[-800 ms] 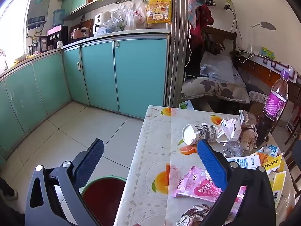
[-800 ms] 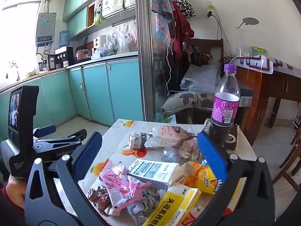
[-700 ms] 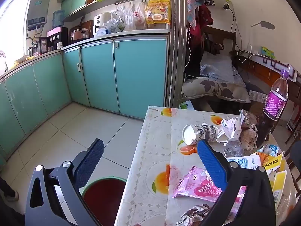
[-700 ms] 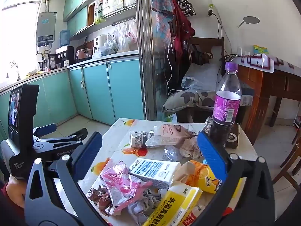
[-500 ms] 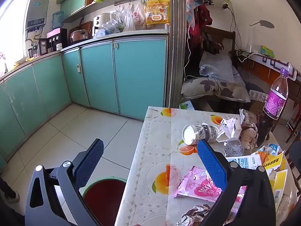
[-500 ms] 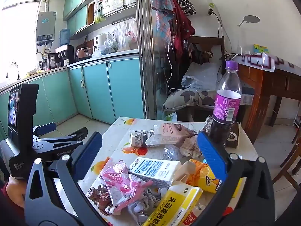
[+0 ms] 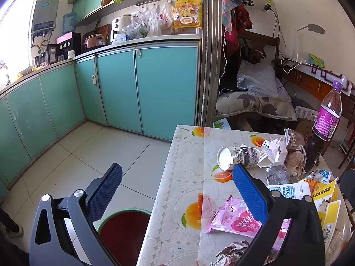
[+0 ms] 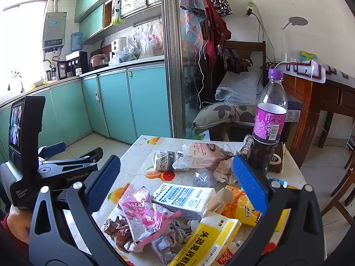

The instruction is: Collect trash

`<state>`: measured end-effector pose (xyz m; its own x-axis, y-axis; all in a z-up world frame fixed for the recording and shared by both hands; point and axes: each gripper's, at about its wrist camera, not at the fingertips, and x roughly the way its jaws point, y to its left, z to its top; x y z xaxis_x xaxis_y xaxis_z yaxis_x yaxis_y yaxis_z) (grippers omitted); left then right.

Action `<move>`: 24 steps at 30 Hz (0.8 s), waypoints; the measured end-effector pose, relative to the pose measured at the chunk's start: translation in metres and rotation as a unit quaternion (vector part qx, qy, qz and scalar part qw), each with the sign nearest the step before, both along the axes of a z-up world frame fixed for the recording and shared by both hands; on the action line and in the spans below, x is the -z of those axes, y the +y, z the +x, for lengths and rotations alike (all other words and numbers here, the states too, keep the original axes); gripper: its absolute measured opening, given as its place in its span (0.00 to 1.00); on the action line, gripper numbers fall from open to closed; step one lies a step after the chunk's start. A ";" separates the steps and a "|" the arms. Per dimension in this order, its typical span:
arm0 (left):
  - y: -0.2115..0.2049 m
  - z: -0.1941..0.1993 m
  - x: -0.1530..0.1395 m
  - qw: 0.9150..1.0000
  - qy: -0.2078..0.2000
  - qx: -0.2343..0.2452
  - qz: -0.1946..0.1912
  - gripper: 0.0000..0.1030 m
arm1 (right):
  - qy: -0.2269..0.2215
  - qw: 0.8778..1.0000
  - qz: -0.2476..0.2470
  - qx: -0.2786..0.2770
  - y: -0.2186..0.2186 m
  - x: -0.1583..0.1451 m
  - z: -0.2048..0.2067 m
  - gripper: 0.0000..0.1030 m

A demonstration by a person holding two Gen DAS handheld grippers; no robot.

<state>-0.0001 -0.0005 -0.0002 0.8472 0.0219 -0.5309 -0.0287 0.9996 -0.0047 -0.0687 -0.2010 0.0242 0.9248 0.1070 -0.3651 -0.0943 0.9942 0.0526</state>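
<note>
left gripper [image 7: 177, 177] jaws wide apart, nothing between; ribbed blue pads. right gripper [image 8: 177, 170] likewise spread, empty. trash heaped on glossy fruit-print table [image 7: 184, 177]: crinkled pink foil wrapper [image 8: 142, 217], white carton [image 8: 184, 199], paper cup [image 7: 238, 157] on its side, upright purple-label bottle [image 8: 269, 119]. round green-rimmed bin [image 7: 124, 228] on tiled floor beside table.

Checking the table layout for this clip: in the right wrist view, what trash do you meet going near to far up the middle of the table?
Yellow box → white carton → tipped paper cup → far edge of the table.
</note>
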 end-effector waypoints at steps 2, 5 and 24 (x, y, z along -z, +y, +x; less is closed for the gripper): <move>0.001 0.000 0.000 1.000 0.000 0.000 0.000 0.93 | 0.001 1.000 0.001 0.000 0.000 0.001 0.000 0.97; 0.003 0.001 0.000 1.000 -0.001 -0.001 0.000 0.93 | 0.001 1.000 0.000 0.001 0.001 0.002 0.000 0.97; 0.006 0.001 0.001 1.000 -0.002 -0.002 0.000 0.93 | 0.007 1.000 0.000 -0.001 0.000 0.002 0.000 0.97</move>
